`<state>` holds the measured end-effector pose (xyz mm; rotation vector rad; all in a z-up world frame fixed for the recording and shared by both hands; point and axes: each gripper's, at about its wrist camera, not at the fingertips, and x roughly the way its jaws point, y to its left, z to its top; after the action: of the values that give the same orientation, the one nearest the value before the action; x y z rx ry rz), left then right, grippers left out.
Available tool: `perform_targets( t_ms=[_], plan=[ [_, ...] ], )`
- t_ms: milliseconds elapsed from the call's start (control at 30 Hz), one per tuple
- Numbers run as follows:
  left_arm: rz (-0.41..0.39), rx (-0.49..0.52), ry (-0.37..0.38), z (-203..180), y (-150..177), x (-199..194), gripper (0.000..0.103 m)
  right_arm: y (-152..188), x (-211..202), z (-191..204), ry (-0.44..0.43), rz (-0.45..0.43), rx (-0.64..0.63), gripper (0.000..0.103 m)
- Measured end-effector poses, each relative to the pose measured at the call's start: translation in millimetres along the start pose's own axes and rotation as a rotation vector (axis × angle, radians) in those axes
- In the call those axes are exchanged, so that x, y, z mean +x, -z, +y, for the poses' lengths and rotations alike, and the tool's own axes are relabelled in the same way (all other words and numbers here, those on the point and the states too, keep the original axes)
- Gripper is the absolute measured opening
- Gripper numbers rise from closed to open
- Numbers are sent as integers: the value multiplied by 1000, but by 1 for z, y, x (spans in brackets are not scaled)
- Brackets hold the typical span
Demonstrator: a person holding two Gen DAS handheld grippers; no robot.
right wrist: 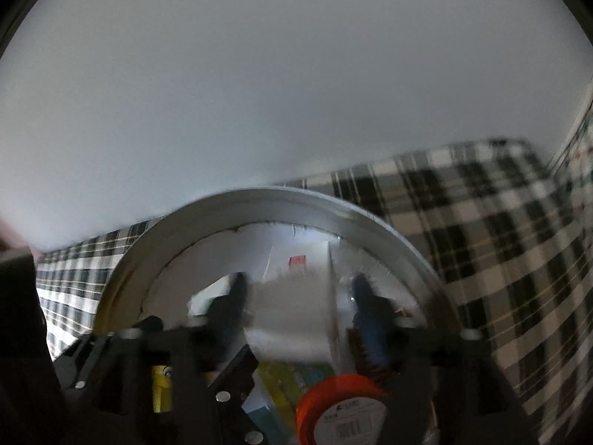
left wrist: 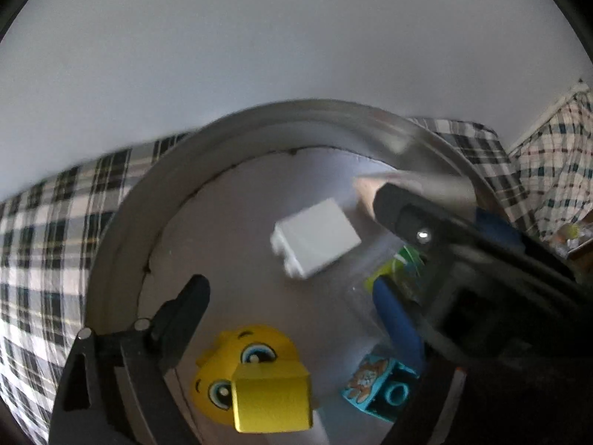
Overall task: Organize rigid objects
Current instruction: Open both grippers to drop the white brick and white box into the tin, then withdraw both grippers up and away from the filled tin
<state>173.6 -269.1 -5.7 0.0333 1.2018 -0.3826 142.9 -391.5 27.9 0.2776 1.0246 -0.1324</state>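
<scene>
Left wrist view: left hand-held gripper [left wrist: 292, 319] released above yellow duck block [left wrist: 252, 378] in round tin [left wrist: 122, 230]; right hand-held gripper [right wrist: 300, 293] released too. Placing step. Next: withdraw clear.

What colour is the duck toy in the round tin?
Yellow, with blue eyes; the duck toy shows best in the left wrist view.

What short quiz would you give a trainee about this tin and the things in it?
1. True or false: the white block lies inside the tin.
2. What colour is the block with eyes? A red, B yellow, C green.
3. Fill in: the jaws of the left gripper stand ____ (open or shut).
Key: 1 true; 2 B; 3 open.
</scene>
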Motion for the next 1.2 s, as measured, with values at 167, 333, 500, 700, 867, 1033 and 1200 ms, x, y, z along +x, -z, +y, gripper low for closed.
perform_targets(
  t_ms=[167,333,500,700,867,1033,1200],
  plan=[
    [-2,-22,36,0,8,-18,95,4,-18,-20,-165,-8,119,84],
    [-225,2,-63,-2,32,-58,102,24,-35,-38,-317,-47,239,84],
    [-363,-22,-76,4,61,-73,102,50,-59,-33,-242,-210,178,84],
    [-443,-34,-75,9,78,-69,102,80,-77,-18,-125,-399,89,84],
    [-578,4,-130,3,91,-77,102,115,-96,-14,11,-586,28,84],
    [-653,16,-168,9,102,-77,102,127,-100,-10,58,-670,9,84],
    [-721,20,-189,10,112,-76,102,134,-96,-7,93,-710,-21,84]
  ],
)
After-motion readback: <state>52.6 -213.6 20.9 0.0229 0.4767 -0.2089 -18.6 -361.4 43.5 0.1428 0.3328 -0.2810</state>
